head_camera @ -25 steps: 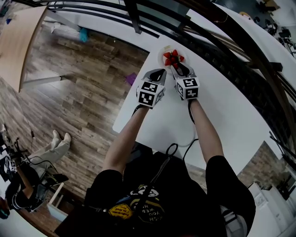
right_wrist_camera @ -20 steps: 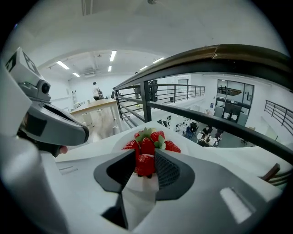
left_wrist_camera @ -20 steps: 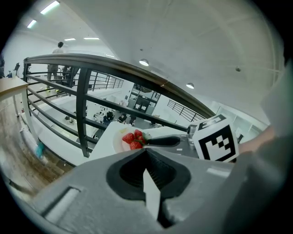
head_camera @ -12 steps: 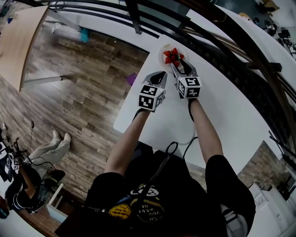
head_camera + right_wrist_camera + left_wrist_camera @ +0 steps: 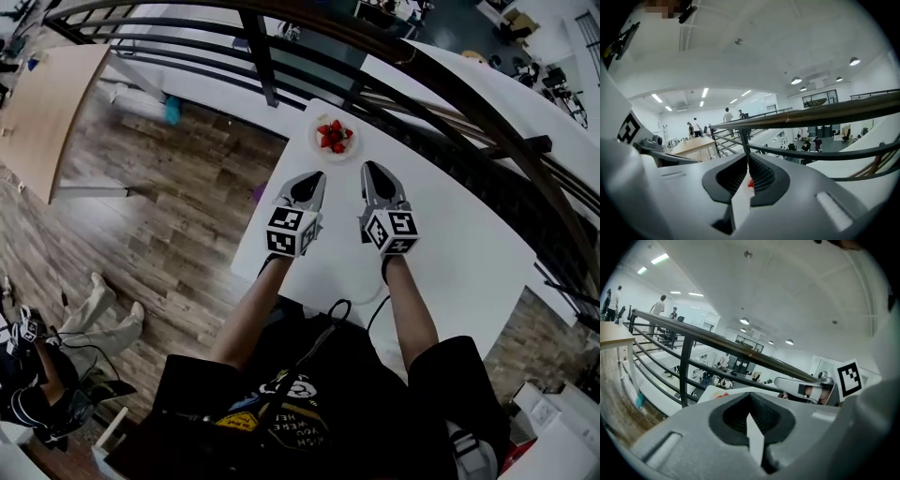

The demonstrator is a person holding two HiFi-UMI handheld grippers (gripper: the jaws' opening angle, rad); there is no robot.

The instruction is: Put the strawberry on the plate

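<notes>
The right hand-held gripper (image 5: 368, 170) hangs above the middle of the frame, short of the plate. Its jaws have just been closing and now stand all but together, with nothing between them; only a far speck of red shows through the slit in its own view. The left hand-held gripper (image 5: 315, 177) hovers just beside it on the left, jaws likewise together and empty.

Under both lies the white worktop (image 5: 450, 234), a broad slab running from the upper centre to the lower right. At its far corner, top centre, sits the small white plate (image 5: 317, 142), and the strawberry (image 5: 335, 137) rests on it – red fruit in the dish, apart from both grippers.

By that layout the placing step looks finished: fruit on the plate, neither gripper holding anything. What is in hand, as I judge it, is the retreat. The next move calls for little – keep both grippers clear of the plate so the corner dish is not nudged toward the edge, and bring them to rest.

Around this, a dark railing (image 5: 422, 75) sweeps across the top just behind the plate, and wooden floor (image 5: 159, 216) fills the left. A black cable (image 5: 339, 305) loops at the near edge of the worktop. Nothing stands between the grippers and the plate.
</notes>
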